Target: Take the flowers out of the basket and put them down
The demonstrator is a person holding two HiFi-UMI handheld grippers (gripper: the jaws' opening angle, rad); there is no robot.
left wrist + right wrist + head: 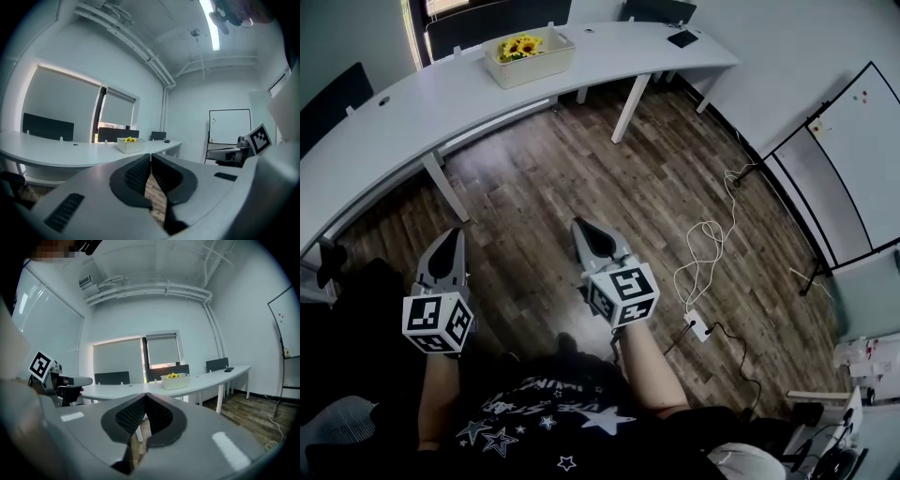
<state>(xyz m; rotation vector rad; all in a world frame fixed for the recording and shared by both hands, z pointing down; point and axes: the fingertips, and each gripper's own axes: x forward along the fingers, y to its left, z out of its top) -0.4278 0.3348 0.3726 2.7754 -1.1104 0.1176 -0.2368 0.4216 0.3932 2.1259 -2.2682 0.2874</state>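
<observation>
Yellow flowers [519, 45] stand in a cream basket [531, 65] on the long curved white desk [394, 117], far ahead of me. The same basket [131, 145] shows small in the left gripper view, and the basket [176, 381] with its flowers [173, 375] appears in the right gripper view. My left gripper [450, 242] and right gripper [582, 228] hang over the wooden floor, well short of the desk. Both are shut with nothing between the fingers. The left gripper [150, 155] and right gripper [146, 395] each have their tips touching.
A white cable [705, 246] runs across the floor to a power strip [699, 325] at my right. A whiteboard [855, 141] stands by the right wall. Dark desk dividers [492, 19] line the desk's far side, and a black item [682, 38] lies at its right end.
</observation>
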